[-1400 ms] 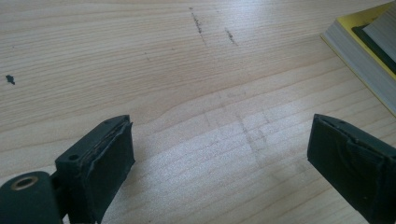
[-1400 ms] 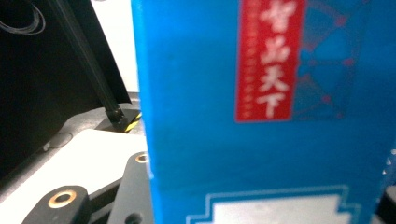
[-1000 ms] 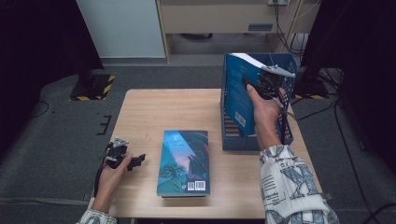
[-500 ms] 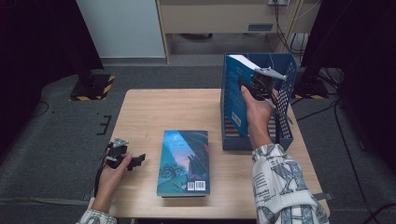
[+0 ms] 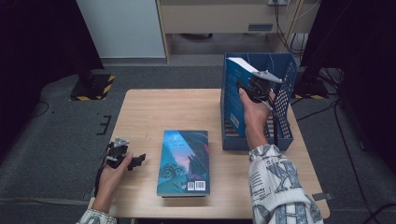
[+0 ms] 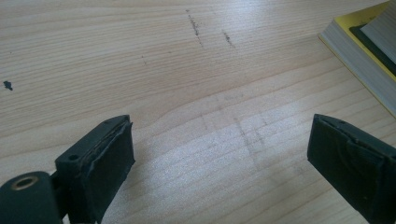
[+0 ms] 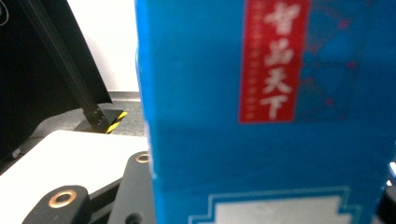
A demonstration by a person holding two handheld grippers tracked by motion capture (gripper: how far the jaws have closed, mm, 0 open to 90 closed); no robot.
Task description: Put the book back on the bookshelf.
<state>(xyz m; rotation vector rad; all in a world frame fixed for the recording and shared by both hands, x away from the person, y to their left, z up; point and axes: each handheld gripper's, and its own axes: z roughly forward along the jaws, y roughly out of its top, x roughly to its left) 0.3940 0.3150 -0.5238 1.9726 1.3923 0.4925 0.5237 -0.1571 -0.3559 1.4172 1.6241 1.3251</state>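
While the right gripper (image 5: 250, 88) clamped one blue book (image 5: 235, 95) upright inside the blue bin (image 5: 281, 135) at the table's (image 5: 149, 112) far right, a second book (image 5: 184, 161) lay flat near the table's front edge. That made two books and one bin. In the right gripper view the held book (image 7: 261, 116) showed a red label with white characters. The left gripper (image 5: 123, 156) rested on the table, jaws spread wide over bare wood, just beside the flat book (image 6: 362, 51).

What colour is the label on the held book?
Red label with white characters, clearest in the right gripper view.
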